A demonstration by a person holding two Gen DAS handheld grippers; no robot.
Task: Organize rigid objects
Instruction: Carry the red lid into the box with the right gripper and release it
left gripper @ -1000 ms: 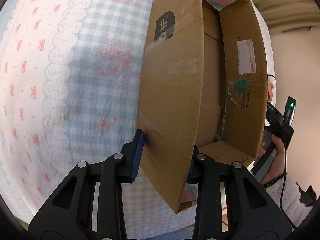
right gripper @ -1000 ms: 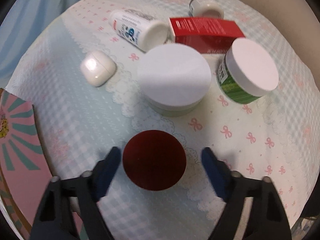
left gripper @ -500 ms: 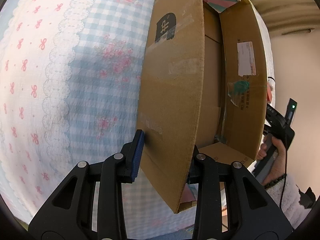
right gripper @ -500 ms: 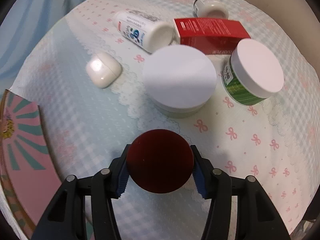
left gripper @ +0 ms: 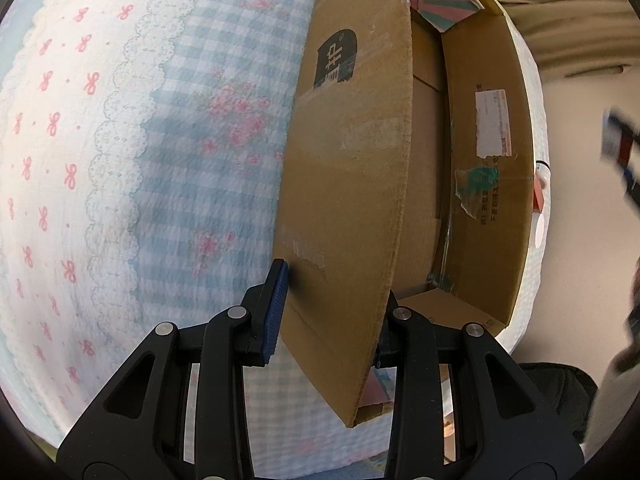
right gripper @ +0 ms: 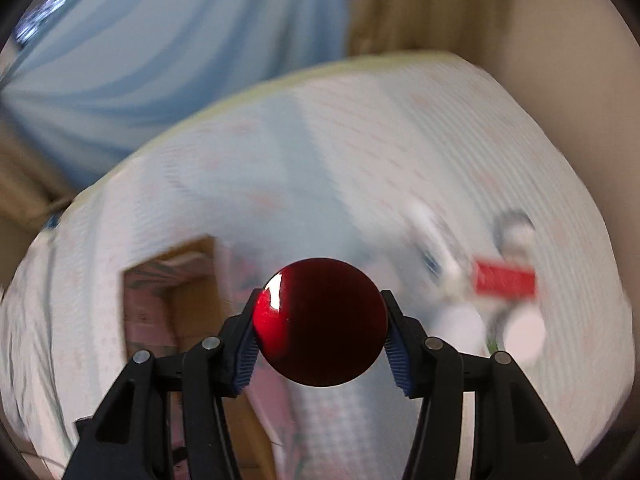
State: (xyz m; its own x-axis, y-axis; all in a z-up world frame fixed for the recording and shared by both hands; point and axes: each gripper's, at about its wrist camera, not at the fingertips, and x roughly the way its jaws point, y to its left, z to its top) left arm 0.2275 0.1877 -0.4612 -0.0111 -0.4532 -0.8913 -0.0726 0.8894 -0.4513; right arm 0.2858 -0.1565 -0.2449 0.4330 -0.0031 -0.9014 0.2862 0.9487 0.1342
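The right gripper (right gripper: 320, 330) has its jaws clenched on the dark red round lid (right gripper: 322, 322), lifted above the tabletop (right gripper: 360, 152). The left gripper (left gripper: 328, 312) clamps the near wall of the cardboard box (left gripper: 352, 168), left of the blurred containers (right gripper: 504, 280).

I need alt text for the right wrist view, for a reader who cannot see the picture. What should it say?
The right gripper holds a dark red round lid or jar between its blue-padded fingers, lifted above a table with a pale blue and white tablecloth. Behind, blurred by motion, an open cardboard box lies at left and a red box among white containers at right.
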